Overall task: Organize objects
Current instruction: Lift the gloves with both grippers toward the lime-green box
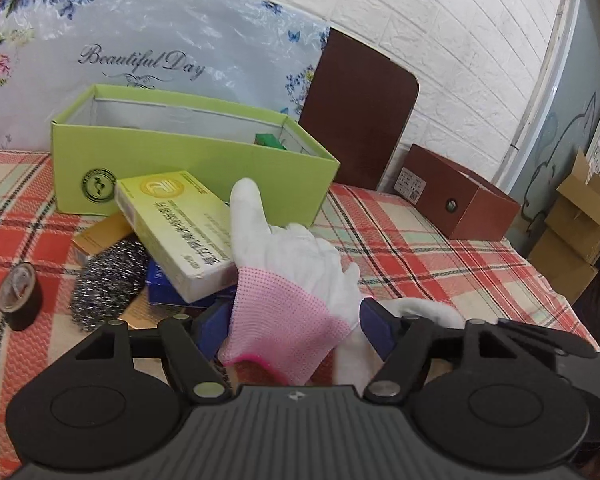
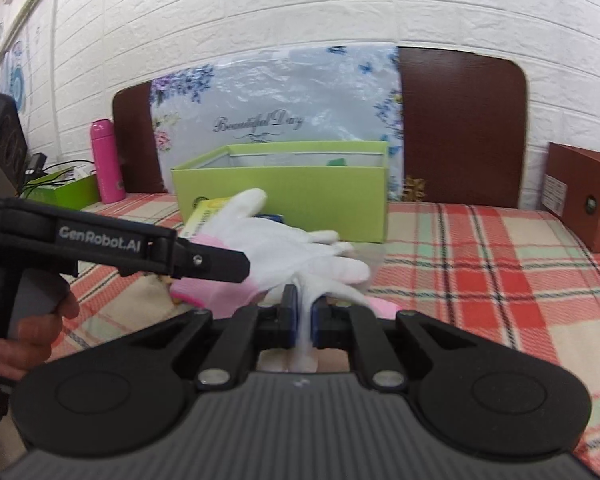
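Two grippers met at a white glove (image 1: 292, 264) near the bed's middle: the right gripper (image 2: 303, 318) pinched its fabric, the left gripper (image 1: 296, 326) stood released around its pink cuff.

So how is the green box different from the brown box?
The green box is bright lime, while the brown box is reddish brown. The green box stands open at the top, with something green showing inside; the brown box lies on its side. The green box has a round logo on its front; the brown box has a white label and a small round hole. Both are cardboard and sit on the plaid cloth.
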### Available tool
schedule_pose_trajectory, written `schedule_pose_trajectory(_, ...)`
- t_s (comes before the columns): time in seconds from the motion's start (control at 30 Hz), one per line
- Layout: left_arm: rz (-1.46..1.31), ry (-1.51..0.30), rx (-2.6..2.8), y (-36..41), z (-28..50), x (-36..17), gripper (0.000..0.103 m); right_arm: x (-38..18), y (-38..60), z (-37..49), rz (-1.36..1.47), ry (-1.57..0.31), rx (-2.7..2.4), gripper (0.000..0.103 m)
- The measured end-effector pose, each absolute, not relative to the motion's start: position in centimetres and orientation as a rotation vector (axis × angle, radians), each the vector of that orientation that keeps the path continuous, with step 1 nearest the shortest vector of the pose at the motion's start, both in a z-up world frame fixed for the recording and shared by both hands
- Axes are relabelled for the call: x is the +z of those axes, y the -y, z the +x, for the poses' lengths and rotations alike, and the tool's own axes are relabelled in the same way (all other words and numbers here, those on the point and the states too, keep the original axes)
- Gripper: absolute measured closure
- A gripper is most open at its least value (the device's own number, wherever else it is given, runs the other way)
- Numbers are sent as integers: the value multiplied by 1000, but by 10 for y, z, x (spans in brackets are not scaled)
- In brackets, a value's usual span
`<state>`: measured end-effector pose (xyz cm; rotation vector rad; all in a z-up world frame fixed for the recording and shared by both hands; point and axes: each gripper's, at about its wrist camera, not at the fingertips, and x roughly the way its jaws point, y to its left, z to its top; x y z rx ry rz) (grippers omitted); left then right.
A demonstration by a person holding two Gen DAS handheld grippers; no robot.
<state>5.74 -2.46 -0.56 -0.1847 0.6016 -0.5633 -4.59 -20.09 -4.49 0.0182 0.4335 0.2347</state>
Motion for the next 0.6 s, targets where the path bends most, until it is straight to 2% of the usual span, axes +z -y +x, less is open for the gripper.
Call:
schedule_pose_trajectory(0.13, -197, -644, -554, 37, 65, -12, 32, -40, 215, -56, 20, -417, 190, 97)
schedule_pose_trajectory(0.17, -198, -659, -550, 40, 67, -14, 39, -38, 217, -58, 21, -410, 182, 96)
schedule_pose_trajectory(0.2, -191, -677, -546, 43, 69, -16, 54, -37, 219, -59, 22, -406, 178, 96)
schedule_pose_trajectory(0.23, -177, -699, -544, 47, 72, -18, 62, -36, 220, -60, 21, -401, 173, 96)
schedule_pose_trajectory(0.3, -154, -738, -547, 52, 76, -22, 92, -35, 221, -60, 20, -394, 168, 96)
schedule_pose_trajectory(0.47, -159, -724, -580, 41, 64, -14, 95, -32, 218, -62, 31, -386, 174, 96)
schedule_pose_trajectory(0.6, -187, -629, -565, 17, 48, 19, 95, -22, 217, -63, 27, -356, 195, 96)
